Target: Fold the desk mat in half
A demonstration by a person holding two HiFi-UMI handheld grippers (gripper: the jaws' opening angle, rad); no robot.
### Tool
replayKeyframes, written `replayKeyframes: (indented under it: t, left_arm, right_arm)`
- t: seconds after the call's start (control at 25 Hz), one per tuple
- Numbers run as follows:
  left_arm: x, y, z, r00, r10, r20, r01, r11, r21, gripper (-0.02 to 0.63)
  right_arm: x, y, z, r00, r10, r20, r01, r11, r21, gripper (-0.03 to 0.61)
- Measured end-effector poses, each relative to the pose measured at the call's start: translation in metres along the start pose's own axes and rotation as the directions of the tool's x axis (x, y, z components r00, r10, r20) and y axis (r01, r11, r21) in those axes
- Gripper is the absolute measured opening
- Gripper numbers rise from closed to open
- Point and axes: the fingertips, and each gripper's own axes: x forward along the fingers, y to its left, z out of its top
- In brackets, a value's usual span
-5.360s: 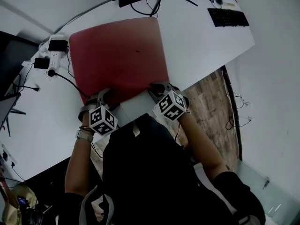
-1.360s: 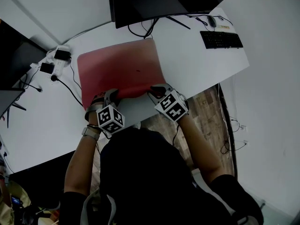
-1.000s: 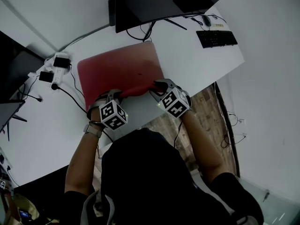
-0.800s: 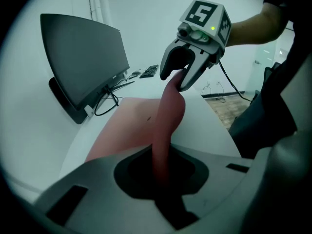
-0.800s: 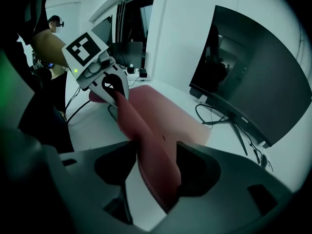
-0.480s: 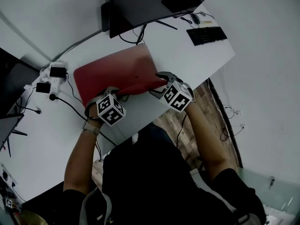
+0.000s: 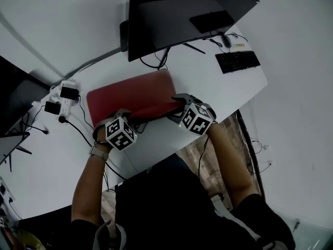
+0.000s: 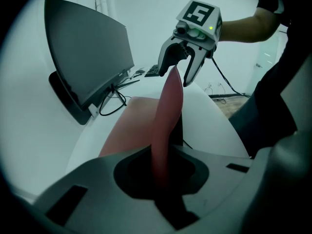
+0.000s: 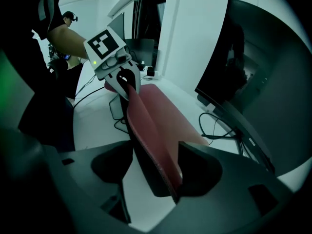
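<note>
The red desk mat (image 7: 130, 94) lies on the white desk (image 7: 218, 87) with its near edge lifted off the surface. My left gripper (image 7: 126, 116) is shut on that edge at its left end; in the left gripper view the mat (image 8: 168, 108) rises upright out of my closed left gripper (image 8: 163, 172). My right gripper (image 7: 178, 102) is at the right end. Its jaws have just been opening and stand wide. The mat's edge (image 9: 156, 118) still runs between them in my right gripper (image 9: 156, 177), resting against one jaw with a gap on the other side.
A large dark monitor (image 7: 177, 17) stands just beyond the mat, cables trailing under it. A keyboard (image 7: 238, 61) and mouse (image 7: 225, 40) sit at the far right. A power strip with plugs (image 7: 62, 92) lies left of the mat. The desk's near edge runs under my forearms.
Both grippers have carried the mat's near edge up and away from me toward the monitor. The flat red area on the desk has grown shorter.
</note>
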Motion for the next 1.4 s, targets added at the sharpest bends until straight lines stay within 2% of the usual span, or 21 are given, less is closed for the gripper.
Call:
replayKeyframes:
  t: [0.12,0.2,0.28,0.68,0.92,1.04,1.16,1.4]
  left_arm:
    - [0.002,0.013,0.001,1.000,0.007,-0.022,-0.008,1.000,-0.027,0.048]
    - [0.005,0.021,0.000,0.999,0.008,-0.036,-0.010,0.998,-0.054,0.051]
    - [0.008,0.030,-0.004,0.999,0.005,-0.046,-0.009,0.996,-0.092,0.055]
    - [0.027,0.070,-0.021,0.995,0.043,-0.091,-0.060,0.979,-0.193,0.093]
    - [0.035,0.085,-0.025,0.989,0.101,-0.111,-0.119,0.976,-0.180,0.183]
    - [0.037,0.092,-0.028,0.984,0.124,-0.126,-0.146,0.971,-0.187,0.206]
    - [0.038,0.099,-0.034,0.977,0.150,-0.152,-0.177,0.968,-0.179,0.262]
    - [0.030,0.117,-0.039,0.957,0.216,-0.191,-0.250,0.952,-0.176,0.322]
  right_arm:
    - [0.016,-0.027,0.003,1.000,-0.017,0.002,0.017,0.998,-0.054,0.275]
    - [0.026,-0.047,0.008,0.999,-0.049,0.015,0.050,0.996,-0.079,0.137]
    - [0.037,-0.063,0.013,0.998,-0.060,0.032,0.062,0.995,-0.080,0.074]
    - [0.087,-0.101,0.030,0.996,0.008,0.091,-0.004,0.999,-0.050,0.038]
    - [0.104,-0.109,0.026,0.994,0.036,0.101,-0.032,0.998,-0.045,0.035]
    - [0.112,-0.115,0.027,0.994,0.042,0.100,-0.037,0.998,-0.051,0.035]
    - [0.118,-0.120,0.030,0.993,0.048,0.105,-0.042,0.998,-0.056,0.035]
    - [0.129,-0.126,0.034,0.993,0.060,0.102,-0.052,0.995,-0.081,0.034]
